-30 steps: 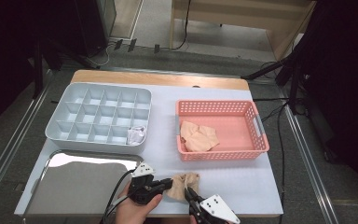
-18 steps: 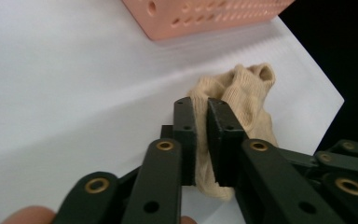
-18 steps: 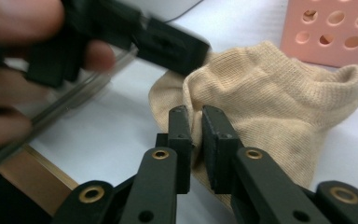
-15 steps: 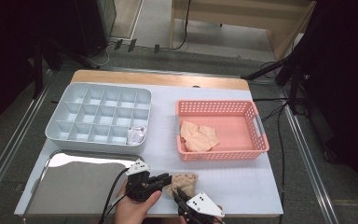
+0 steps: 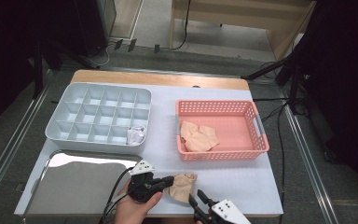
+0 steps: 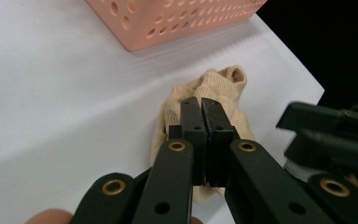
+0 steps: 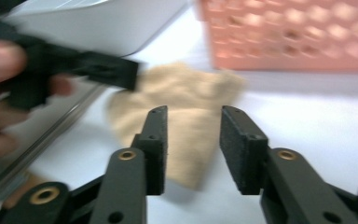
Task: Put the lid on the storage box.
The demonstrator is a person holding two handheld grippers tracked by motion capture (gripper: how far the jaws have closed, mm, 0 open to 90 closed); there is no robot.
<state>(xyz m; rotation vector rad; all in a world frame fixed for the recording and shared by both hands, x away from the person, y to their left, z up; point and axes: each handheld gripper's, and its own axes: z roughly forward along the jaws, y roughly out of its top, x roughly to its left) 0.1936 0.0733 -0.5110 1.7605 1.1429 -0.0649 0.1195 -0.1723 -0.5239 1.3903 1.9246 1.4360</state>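
Observation:
A beige sock (image 5: 182, 184) lies crumpled on the white table near the front edge. My left gripper (image 5: 170, 181) reaches it from the left. In the left gripper view its jaws are shut tight together, and the gripper (image 6: 200, 105) lies over the sock (image 6: 219, 84); no cloth shows between the pads. My right gripper (image 5: 195, 196) points at the sock from the front right. In the right gripper view its jaws have just been opening, and the gripper (image 7: 193, 112) stands open, with the sock (image 7: 186, 93) lying beyond and under the gap, untouched by the pads.
A pink basket (image 5: 214, 105) holding another beige cloth (image 5: 198, 136) stands just behind the sock. A grey compartment tray (image 5: 93, 141) at back left has a white item (image 5: 136, 135) in one cell. A metal tray (image 5: 84, 182) lies at front left.
My right gripper went left towards the sock, then drew back a little to the right, and its jaws spread apart. The left gripper and the sock stayed where they were.

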